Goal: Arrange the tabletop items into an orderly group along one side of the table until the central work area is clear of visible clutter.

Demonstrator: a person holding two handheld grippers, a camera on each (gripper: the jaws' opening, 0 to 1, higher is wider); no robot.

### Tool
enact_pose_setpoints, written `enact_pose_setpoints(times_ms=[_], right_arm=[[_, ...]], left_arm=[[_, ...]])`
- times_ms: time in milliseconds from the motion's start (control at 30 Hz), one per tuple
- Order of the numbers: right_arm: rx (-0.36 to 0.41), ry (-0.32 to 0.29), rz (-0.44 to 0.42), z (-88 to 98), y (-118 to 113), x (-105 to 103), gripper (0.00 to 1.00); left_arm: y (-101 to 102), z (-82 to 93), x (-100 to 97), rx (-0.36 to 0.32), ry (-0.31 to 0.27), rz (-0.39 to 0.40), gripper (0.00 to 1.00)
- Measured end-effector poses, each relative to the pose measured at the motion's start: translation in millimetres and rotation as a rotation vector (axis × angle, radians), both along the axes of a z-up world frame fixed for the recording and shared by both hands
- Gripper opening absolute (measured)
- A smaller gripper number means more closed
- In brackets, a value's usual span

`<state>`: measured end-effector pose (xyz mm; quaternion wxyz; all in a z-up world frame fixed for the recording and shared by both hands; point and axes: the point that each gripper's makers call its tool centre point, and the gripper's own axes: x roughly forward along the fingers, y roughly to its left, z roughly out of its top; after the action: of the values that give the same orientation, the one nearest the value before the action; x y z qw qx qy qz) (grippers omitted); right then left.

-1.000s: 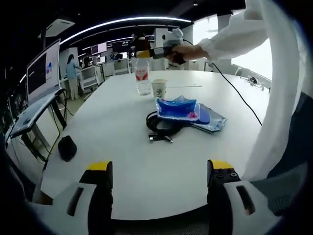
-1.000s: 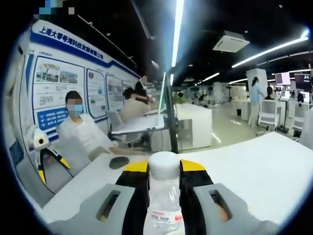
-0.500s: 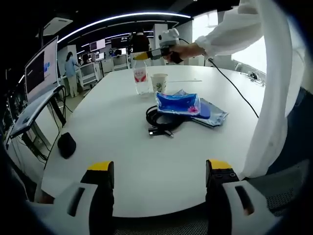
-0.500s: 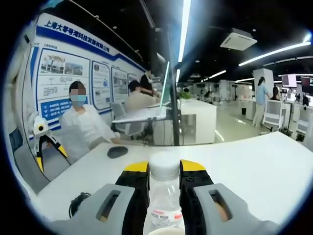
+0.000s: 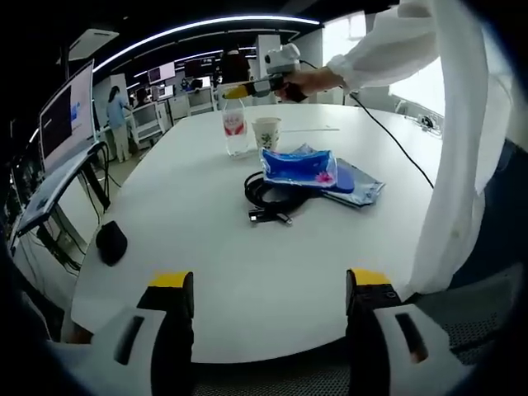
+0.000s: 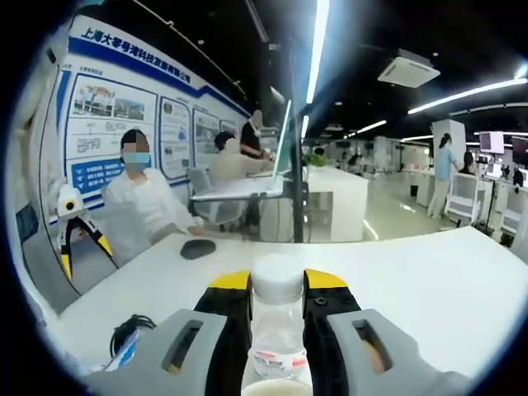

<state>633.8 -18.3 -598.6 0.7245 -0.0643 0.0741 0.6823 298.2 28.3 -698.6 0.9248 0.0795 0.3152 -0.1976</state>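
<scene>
Two claws, unequal work: right claw (image 6: pixel 276 309) pinches the upright water bottle (image 6: pixel 276 330) at the tabletop's (image 5: pixel 247 272) far side beside the paper cup (image 5: pixel 266 132), while left claw (image 5: pixel 264 330) (spread, empty) hangs off the near edge, well apart from the cable coil (image 5: pixel 272 194) and blue pouch (image 5: pixel 299 170).

I note a monitor on a stand (image 5: pixel 70 115) at the left of the left gripper view, and a person in blue (image 5: pixel 114 111) standing beyond it. In the right gripper view, I log wall posters (image 6: pixel 107 124) upper left, a seated masked person (image 6: pixel 144 206) below them, ceiling light strips (image 6: pixel 318 37) overhead.
</scene>
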Motion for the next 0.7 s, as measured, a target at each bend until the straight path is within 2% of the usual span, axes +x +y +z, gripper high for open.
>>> enact_pose_setpoints(times_ms=[100, 200, 300, 367, 467, 500, 600, 700], right_arm=[[-0.009, -0.017, 0.001, -1.3, 0.5, 0.5, 0.20], [-0.002, -0.004, -0.011, -1.2, 0.8, 1.6, 0.20], [-0.027, -0.016, -0.020, -2.5, 1.7, 1.0, 0.21], [-0.041, 0.005, -0.040, -4.4, 0.9, 1.5, 0.22], [0.002, 0.036, -0.117, 4.4, -1.4, 9.4, 0.41], [0.031, 0.028, -0.136, 11.7, -2.4, 11.0, 0.48], [0.036, 0.030, -0.151, 19.9, -8.2, 5.6, 0.52], [0.039, 0.022, -0.166, 23.5, -13.1, -1.7, 0.63]], left_arm=[[-0.7, -0.9, -0.8, 0.005, 0.006, -0.005, 0.77], [-1.4, -0.7, -0.8, 0.008, 0.006, -0.008, 0.76], [-1.0, -0.1, -0.6, 0.010, 0.006, -0.005, 0.77], [-0.7, 0.8, -0.1, 0.009, 0.003, -0.001, 0.77], [-1.4, 0.4, -1.0, 0.006, 0.001, -0.005, 0.77], [-1.7, 0.2, -1.4, 0.006, 0.003, -0.007, 0.77], [-2.9, 1.7, -1.9, -0.001, -0.003, -0.010, 0.78], [-2.1, 6.3, -0.2, -0.025, -0.017, 0.004, 0.79]])
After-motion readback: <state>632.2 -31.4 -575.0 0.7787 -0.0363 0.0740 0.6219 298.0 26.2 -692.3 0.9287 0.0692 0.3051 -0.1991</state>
